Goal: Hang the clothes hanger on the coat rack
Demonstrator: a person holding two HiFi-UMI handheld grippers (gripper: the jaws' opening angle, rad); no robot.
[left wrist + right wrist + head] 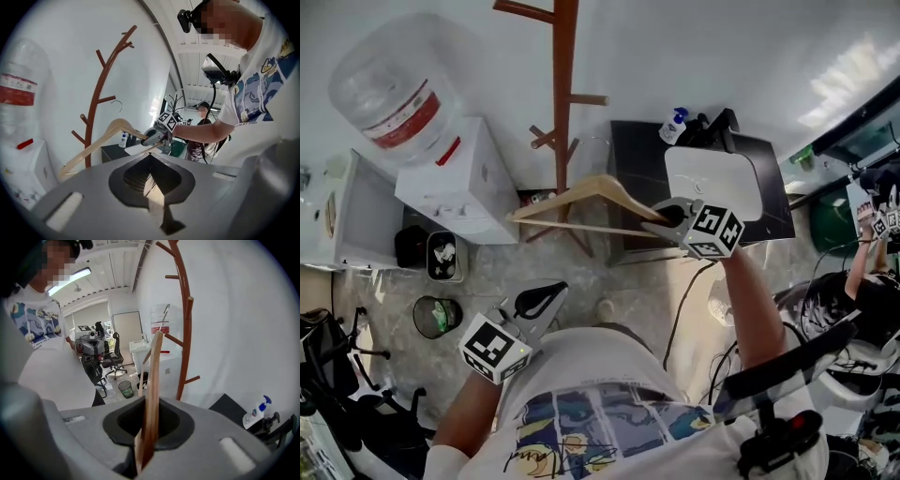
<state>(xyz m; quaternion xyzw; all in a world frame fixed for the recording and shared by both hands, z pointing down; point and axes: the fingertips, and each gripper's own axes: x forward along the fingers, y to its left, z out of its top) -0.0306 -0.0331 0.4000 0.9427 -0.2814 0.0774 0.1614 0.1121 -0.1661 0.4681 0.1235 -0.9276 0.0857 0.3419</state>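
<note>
**Step in hand: bring the hook to a peg.**

The right claw [664, 219] is clamped on the tip of one arm of the wooden hanger [581, 192]. The right gripper view shows the wood pinched edge-on between the jaws. The hanger is in the air in front of the coat rack [565, 94], lying roughly level. Whether it touches the pole cannot be told. Its metal hook [118, 107] is not yet on any peg.

The left claw [546, 298] is low, near the person's body. Its jaws are narrowed to a slit with nothing between them.

**Procedure (recommended):**
1. Keep the clamp firm. Held by one end, the hanger will likely pivot in the jaws.
2. Turn the hanger so that the open side of the hook faces a peg.
3. Raise the hook above the peg tip, pass it over, then lower until the peg takes the weight.
4. Release only after the hook has seated.

**Surroundings and obstructions:**
- The pegs slant upward at several heights, and a lower peg may catch the free arm of the hanger.
- A water dispenser [455, 183] stands just beside the rack on the left.
- A dark worktop [637, 169] stands on the right, with a pump bottle [675, 125] at its back.
- A waste bin [438, 316] stands on the floor, well clear.
</note>
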